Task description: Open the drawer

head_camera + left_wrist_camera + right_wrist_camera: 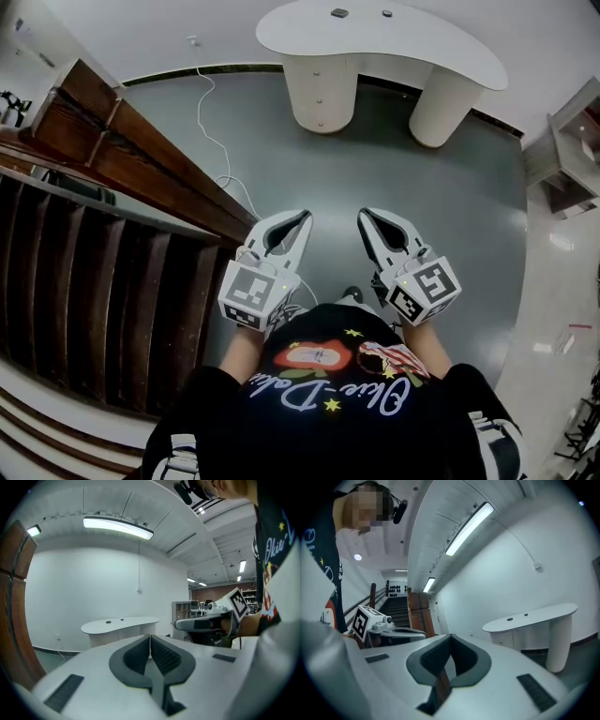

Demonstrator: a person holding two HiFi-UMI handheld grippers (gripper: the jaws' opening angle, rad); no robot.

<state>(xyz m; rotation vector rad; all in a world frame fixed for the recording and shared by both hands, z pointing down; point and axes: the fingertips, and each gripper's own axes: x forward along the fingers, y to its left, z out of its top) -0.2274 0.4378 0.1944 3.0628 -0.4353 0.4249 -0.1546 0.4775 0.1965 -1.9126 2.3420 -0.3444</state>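
A: What is seen of the surface and the room?

B: A grey floor [375,159] is spread across the middle of the head view, and white walls are seen around it. A white curved worktop [441,42] is set at the upper centre and is carried on two rounded pedestals. Two small dark things [339,13] are laid on it, too small to be told. A dark wooden staircase [84,300] with a wooden rail [141,150] is ranged down the left side. A white cable [211,122] is trailed over the floor from the upper left toward the centre. A long strip lamp [117,526] is lit on the ceiling.

A: How are the tongs held?

B: The left tongs [306,216] and the right tongs [364,214] are held side by side at the centre of the frame. They are kept above bare floor, with the tips turned toward the worktop. Both pairs of jaws are closed tip to tip; nothing is gripped and nothing is touched.

A: And where is the drawer found?

B: The drawer unit [322,94] is formed by the left pedestal under the worktop, and its front is marked by small knobs. It is placed above both tongs in the frame, well apart from them and nearly in line with the left tongs. Its fronts are seen closed.
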